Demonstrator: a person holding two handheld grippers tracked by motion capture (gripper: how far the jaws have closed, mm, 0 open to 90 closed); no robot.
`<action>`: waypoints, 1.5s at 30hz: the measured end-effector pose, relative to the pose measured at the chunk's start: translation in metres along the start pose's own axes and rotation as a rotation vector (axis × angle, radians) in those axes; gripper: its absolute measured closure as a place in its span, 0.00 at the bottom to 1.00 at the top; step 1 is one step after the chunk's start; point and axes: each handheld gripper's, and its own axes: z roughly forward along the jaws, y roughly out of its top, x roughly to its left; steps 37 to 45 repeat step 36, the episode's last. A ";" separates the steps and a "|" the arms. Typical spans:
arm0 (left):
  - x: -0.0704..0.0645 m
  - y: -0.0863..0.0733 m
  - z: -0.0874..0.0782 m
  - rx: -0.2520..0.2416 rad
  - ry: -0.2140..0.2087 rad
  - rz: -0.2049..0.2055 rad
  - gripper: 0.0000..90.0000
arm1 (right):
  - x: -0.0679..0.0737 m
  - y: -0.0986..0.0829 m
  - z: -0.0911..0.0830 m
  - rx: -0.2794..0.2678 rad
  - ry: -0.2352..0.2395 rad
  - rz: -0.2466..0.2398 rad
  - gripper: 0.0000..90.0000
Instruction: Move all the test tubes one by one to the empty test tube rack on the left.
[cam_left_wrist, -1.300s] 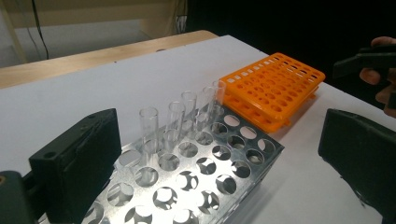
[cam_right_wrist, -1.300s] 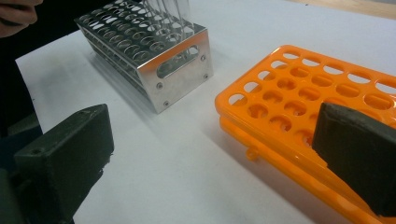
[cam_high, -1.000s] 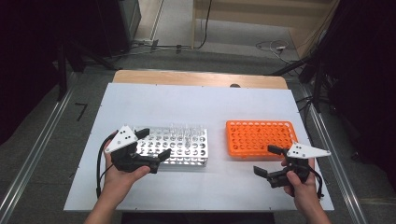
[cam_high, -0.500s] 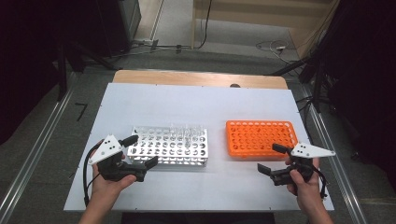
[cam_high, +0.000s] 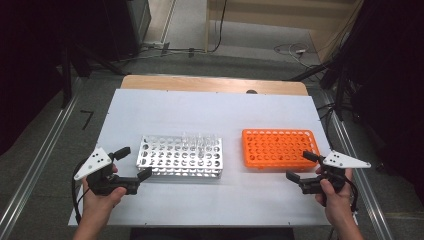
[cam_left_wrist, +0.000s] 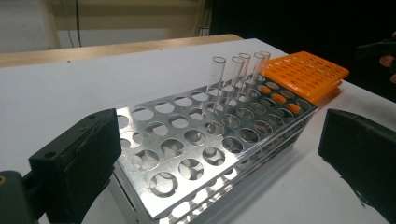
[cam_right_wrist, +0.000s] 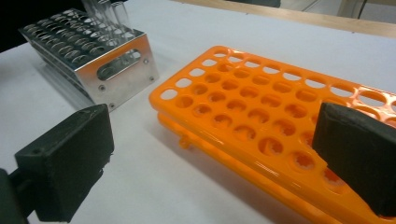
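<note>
The left hand (cam_high: 102, 192) comes in from the near edge and holds the left gripper (cam_high: 133, 163) low, jaws spread and empty, aimed at the left end of the metal rack (cam_high: 180, 156). A few clear tubes (cam_left_wrist: 238, 74) stand upright at the rack's far right. Beside it lies the orange rack (cam_high: 280, 148). The right hand (cam_high: 336, 195) holds the right gripper (cam_high: 301, 166) at that rack's near right corner, jaws parted, gripping nothing.
</note>
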 end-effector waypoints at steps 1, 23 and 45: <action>0.002 -0.001 -0.001 -0.001 0.000 0.000 0.00 | -0.002 -0.001 -0.001 -0.002 -0.004 0.000 0.00; 0.019 -0.017 -0.009 -0.018 0.018 -0.023 0.00 | -0.022 -0.017 0.001 -0.004 -0.046 0.043 0.00; 0.019 -0.018 -0.009 -0.013 0.019 -0.016 0.00 | -0.019 -0.017 0.003 0.000 -0.043 0.032 0.00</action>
